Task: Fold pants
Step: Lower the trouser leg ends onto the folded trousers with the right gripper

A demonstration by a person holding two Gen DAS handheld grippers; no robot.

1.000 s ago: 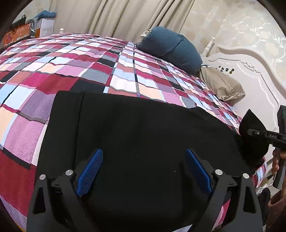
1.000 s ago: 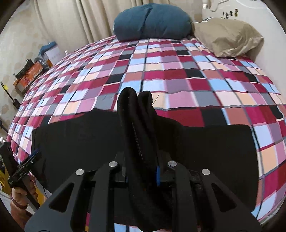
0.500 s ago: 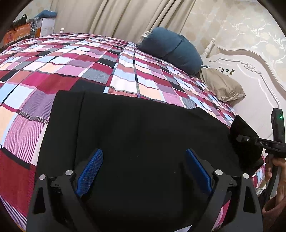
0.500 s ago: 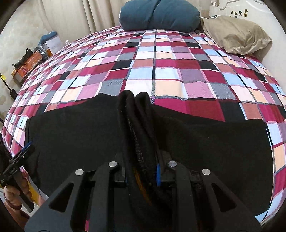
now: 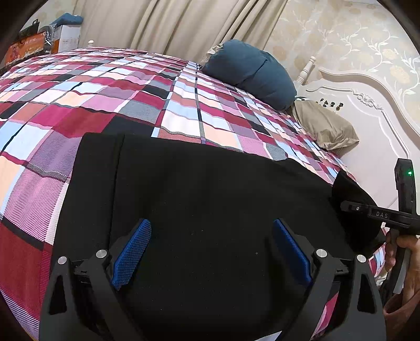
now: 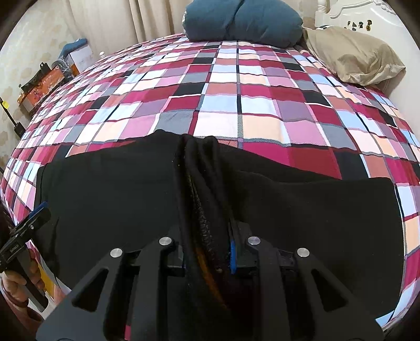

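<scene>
Black cloth fills the lower half of the left wrist view: the pants (image 5: 199, 209) lie spread flat on the checked bedspread (image 5: 110, 105), edges reaching from lower left to the right side of the frame. Left gripper (image 5: 211, 251) at bottom centre, jaws spread wide, blue pads (image 5: 131, 254) well apart over the cloth, nothing between them. At the right edge the right gripper (image 5: 378, 215) comes in, a bunch of black fabric gathered at its tip; a green light shows on its body. Blue pillow (image 5: 252, 70) upper centre, tan pillow (image 5: 325, 126) just beside it to the right, white headboard (image 5: 367, 112) behind. Beige curtain (image 5: 168, 23) along the top.

Right wrist view: the right gripper (image 6: 207, 251) at bottom centre is clamped narrow on a thick fold of the pants (image 6: 110, 199), the pinched ridge running up the middle of the frame. The rest of the garment lies flat to both sides on the bedspread (image 6: 236, 105). Left gripper (image 6: 29, 225) at the lower left edge, in a hand (image 6: 18, 283), over the pants' left end. Blue pillow (image 6: 244, 21) top centre, tan pillow (image 6: 351, 57) upper right. Boxes (image 6: 52, 76) at upper left beyond the bed.
</scene>
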